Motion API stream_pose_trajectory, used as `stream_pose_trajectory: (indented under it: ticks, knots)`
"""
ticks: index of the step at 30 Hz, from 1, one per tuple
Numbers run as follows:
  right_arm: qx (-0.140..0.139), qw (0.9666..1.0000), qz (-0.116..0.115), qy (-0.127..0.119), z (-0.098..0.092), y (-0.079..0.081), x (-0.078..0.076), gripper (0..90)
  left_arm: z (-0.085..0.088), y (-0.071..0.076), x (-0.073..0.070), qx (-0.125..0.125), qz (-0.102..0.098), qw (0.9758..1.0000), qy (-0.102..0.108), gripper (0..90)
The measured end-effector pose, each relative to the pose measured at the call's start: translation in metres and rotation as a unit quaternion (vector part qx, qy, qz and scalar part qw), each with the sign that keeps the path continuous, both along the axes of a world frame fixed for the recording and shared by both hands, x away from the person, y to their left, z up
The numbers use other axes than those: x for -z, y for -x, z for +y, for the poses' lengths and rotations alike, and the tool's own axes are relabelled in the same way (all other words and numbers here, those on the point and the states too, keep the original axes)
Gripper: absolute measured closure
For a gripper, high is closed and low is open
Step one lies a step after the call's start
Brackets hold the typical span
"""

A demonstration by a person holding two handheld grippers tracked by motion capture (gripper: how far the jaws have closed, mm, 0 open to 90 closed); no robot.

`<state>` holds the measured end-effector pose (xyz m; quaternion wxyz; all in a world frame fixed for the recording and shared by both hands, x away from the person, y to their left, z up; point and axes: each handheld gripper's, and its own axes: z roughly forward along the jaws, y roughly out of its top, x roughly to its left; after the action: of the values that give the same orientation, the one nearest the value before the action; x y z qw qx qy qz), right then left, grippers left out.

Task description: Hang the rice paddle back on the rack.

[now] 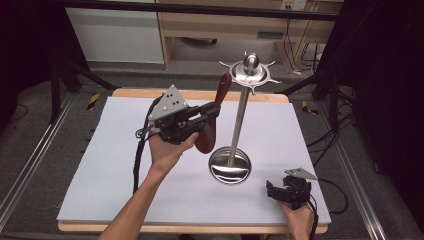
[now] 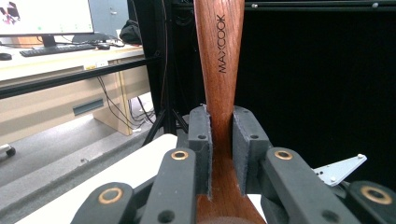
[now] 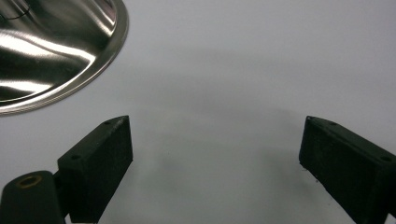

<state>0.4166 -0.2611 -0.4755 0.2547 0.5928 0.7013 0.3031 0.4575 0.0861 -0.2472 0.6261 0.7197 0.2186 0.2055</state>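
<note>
Nearest the person, at the front right edge of the pale grey surface point(image 1: 125, 165), the right tongs point(image 1: 276, 191) rest in the right hand with their black jaws spread wide and nothing between them, pointing toward the stand's base.

A little farther in stands a polished steel utensil stand point(image 1: 239, 130): a round, dished base, a slim upright pole, and at the top a disc ringed with small hooks under a ball knob. Nothing hangs from the hooks.

Left of the pole, the left tongs point(image 1: 212, 111), held up in the left hand point(image 1: 167, 150), are clamped on the neck of a dark reddish-brown wooden utensil point(image 1: 212, 117) with a smooth, rounded handle. The utensil is lifted off the surface and tilts, its upper end near the hooked disc and its broad lower end hanging just beside the base. In the left gripper view the padded jaws press both sides of the wood, which bears a printed brand name.

The step in hand looks like bringing the utensil to the stand to hang it. The next move would call for raising its upper end to a hook; whether that end has a hole I cannot tell.
</note>
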Motion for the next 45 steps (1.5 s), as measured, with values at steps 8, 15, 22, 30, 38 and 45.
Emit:
stream_pose_trajectory:
  ticks: [8, 15, 22, 30, 38, 45]
  knots:
    - [-0.001, 1.0, 0.001, 0.0, 0.0, 0.0, 0.0, 10.2, -0.001, 0.001, 0.002, -0.004, -0.004, 1.0, -0.003, 78.0]
    - [-0.002, 1.0, 0.001, 0.0, 0.0, 0.0, 0.0, 10.2, -0.005, -0.001, 0.004, -0.007, -0.001, 0.9999, -0.008, 77.1]
    - [0.0, 1.0, 0.0, 0.0, 0.0, 0.0, 0.0, 10.2, -0.006, -0.002, 0.004, -0.008, -0.001, 0.9999, -0.01, 76.8]
    - [-0.001, 1.0, 0.001, 0.0, 0.0, 0.0, 0.0, 10.2, -0.002, -0.003, 0.006, -0.01, 0.004, 0.9999, -0.012, 67.7]
    - [0.001, 1.0, 0.0, 0.0, -0.001, 0.0, 0.0, 10.2, 0.009, 0.001, 0.012, -0.014, 0.01, 0.9997, -0.019, 58.5]
    - [0.001, 1.0, 0.0, 0.001, 0.0, 0.0, 0.0, 10.2, 0.029, 0.004, 0.031, -0.019, 0.028, 0.9986, -0.04, 51.0]
